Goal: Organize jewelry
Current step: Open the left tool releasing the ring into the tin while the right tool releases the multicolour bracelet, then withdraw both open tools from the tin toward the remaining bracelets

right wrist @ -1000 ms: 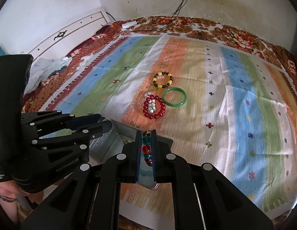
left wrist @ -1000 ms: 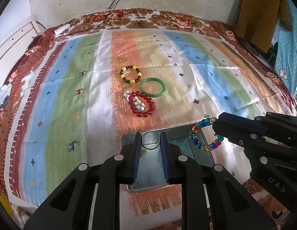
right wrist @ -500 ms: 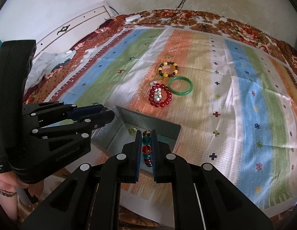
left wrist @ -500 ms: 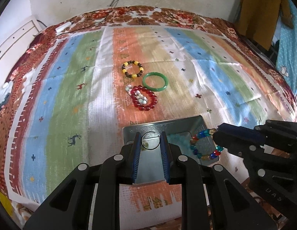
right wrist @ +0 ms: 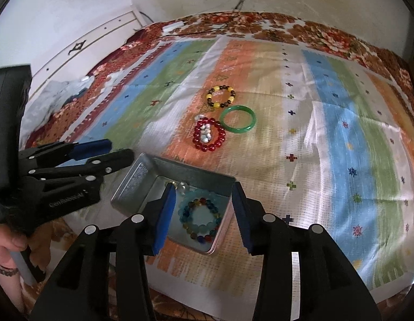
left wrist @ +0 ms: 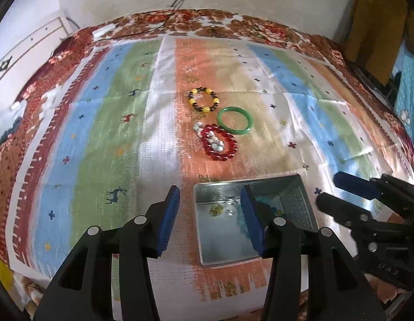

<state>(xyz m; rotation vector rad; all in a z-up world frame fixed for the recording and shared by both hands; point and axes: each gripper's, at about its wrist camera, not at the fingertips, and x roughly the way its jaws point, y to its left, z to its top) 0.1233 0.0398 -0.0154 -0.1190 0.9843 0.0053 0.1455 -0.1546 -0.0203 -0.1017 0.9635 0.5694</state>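
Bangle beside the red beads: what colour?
Green; the bangle shows best in the right wrist view.

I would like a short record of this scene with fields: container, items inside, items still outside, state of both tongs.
container: open grey metal tin on the striped cloth
inside: multicoloured bead bracelet, pale blue bead bracelet, small clear ring
outside: yellow-and-brown bead bracelet, green bangle, red bead bracelet around small white beads
left tongs: opening, empty
right tongs: opening, empty, above the tin
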